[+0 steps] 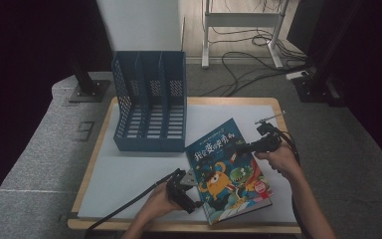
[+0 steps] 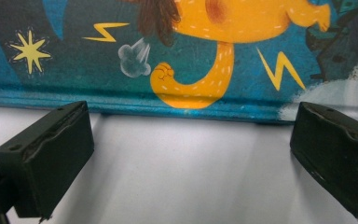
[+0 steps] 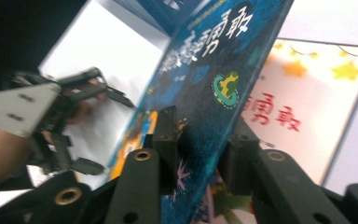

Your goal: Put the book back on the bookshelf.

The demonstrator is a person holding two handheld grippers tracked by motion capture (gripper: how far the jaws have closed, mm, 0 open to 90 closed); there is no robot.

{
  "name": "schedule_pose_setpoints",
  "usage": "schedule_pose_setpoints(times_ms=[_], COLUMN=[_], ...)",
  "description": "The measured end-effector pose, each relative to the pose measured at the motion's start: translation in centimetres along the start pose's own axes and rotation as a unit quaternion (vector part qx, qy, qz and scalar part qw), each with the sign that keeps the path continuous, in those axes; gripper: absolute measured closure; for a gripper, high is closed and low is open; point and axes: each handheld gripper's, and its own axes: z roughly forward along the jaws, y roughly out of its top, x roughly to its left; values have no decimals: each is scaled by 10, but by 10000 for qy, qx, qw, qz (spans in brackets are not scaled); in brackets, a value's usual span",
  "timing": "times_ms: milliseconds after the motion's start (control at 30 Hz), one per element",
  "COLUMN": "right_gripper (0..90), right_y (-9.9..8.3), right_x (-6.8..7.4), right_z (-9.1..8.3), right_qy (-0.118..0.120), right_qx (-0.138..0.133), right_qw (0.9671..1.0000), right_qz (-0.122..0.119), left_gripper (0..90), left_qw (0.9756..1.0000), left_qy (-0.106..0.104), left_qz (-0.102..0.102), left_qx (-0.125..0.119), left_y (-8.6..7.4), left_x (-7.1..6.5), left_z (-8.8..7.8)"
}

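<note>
Book (image 1: 227, 172): picture book with a blue cover and an orange monster, lying at the near right of the white table top (image 1: 129, 169); front cover lifted off the pages, title page with red characters showing beneath it in the right gripper view (image 3: 307, 112).
Right gripper (image 1: 238, 148): over the book's upper half, held from the right; jaws clamped on the raised cover, one black pad on the printed face (image 3: 170, 140), the other behind it.
Left gripper (image 1: 191, 191): at the book's left edge, low over the table; jaws spread wide apart, nothing between them, pads resting just short of the cover's edge (image 2: 186, 109).
Left hand (image 1: 154, 201): wrapped round the left gripper's body, entering from the bottom edge.
File rack (image 1: 149, 99): blue, three upright slots, standing at the far left of the table, well apart from the book.
Floor (image 1: 358, 149): grey carpet, cables beyond the table.
</note>
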Motion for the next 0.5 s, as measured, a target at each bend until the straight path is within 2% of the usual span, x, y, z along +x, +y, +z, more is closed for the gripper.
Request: schedule_pose_setpoints(times_ms=[100, 200, 233, 367, 500], right_gripper=[739, 756, 757, 759, 760], right_y=[2, 4, 5, 5, 7], right_x=[6, 11, 16, 21, 29], right_z=[-4, -7, -9, -11, -13], right_qy=[141, 200, 132, 43, -30], right_qx=[-57, -62, -73, -101, -134], right_qw=[9998, 9997, 9998, 9999, 9999], right_qz=[135, 155, 106, 43, -62], left_gripper=[0, 0, 0, 3, 23], left_qw=[10000, 10000, 10000, 10000, 10000], left_qy=[-4, -9, -14, -21, -21], left_qz=[0, -31, 2, 41, -14], left_qx=[0, -28, -2, 17, 10], left_y=[0, 0, 0, 0, -1], left_x=[0, 0, 0, 1, 2], left_z=[0, 0, 0, -1, -3])
